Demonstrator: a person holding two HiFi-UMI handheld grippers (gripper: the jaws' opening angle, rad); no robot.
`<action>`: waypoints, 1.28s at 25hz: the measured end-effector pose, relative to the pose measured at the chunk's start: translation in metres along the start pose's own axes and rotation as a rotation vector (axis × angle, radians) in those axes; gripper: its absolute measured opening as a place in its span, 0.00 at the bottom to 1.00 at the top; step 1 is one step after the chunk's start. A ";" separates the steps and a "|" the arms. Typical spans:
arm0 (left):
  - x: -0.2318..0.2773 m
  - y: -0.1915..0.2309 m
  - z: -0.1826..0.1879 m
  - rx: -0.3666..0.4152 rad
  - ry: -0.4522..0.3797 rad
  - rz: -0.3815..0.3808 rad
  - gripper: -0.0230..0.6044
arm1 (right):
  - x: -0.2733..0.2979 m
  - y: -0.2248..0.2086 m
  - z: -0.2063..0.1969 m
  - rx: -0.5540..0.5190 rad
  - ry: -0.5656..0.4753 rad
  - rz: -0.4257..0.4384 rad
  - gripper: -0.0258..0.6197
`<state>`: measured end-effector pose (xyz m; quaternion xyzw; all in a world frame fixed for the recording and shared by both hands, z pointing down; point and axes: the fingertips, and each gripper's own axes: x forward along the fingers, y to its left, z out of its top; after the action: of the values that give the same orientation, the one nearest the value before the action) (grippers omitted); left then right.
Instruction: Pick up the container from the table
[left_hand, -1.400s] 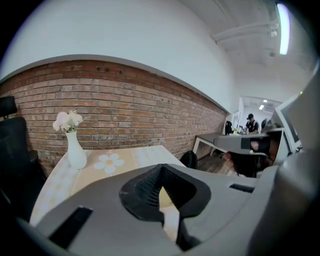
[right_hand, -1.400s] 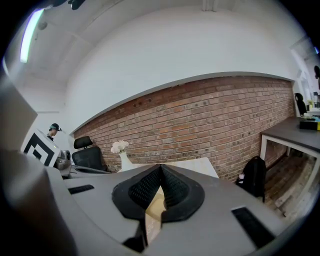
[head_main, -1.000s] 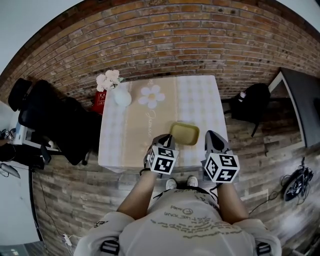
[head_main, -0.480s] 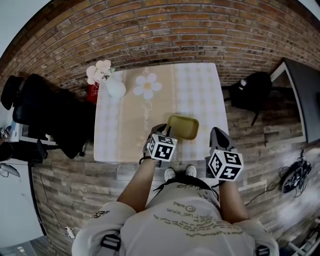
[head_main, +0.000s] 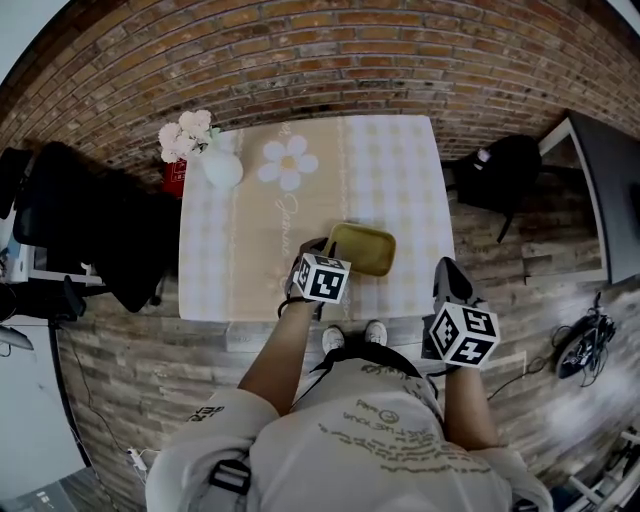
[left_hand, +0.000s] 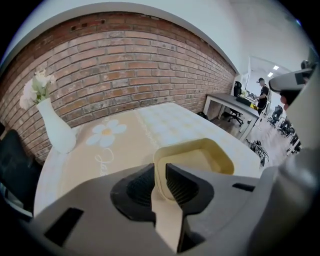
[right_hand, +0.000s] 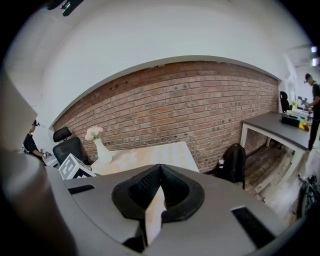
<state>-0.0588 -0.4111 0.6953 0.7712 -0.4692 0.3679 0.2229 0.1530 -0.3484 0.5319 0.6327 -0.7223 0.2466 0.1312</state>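
The container is a shallow yellow rectangular tub with rounded corners, at the near middle of the table. In the left gripper view the container has its near rim between my two dark pads. My left gripper is shut on that rim at the tub's left end. My right gripper is held off the table's near right corner, over the floor, shut with nothing in it. In the right gripper view its jaws meet and point at the brick wall.
A white vase with pale flowers stands at the table's far left corner. A daisy print marks the beige runner. A black office chair is left of the table, a black backpack and a dark desk to the right.
My left gripper has moved forward onto the container's left rim and stayed there. My right gripper has drawn back toward me and to the right, off the table's edge.
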 end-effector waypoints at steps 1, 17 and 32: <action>0.003 0.002 -0.001 -0.010 0.006 -0.003 0.12 | 0.000 -0.001 0.000 -0.001 0.002 -0.004 0.04; 0.039 0.011 -0.014 -0.062 0.105 -0.040 0.12 | 0.021 -0.007 0.009 -0.012 0.022 -0.018 0.04; 0.043 0.004 -0.026 -0.188 0.162 -0.089 0.07 | 0.021 -0.006 0.000 -0.005 0.049 -0.001 0.04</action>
<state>-0.0588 -0.4192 0.7451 0.7346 -0.4475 0.3733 0.3475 0.1557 -0.3665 0.5431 0.6266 -0.7191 0.2601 0.1503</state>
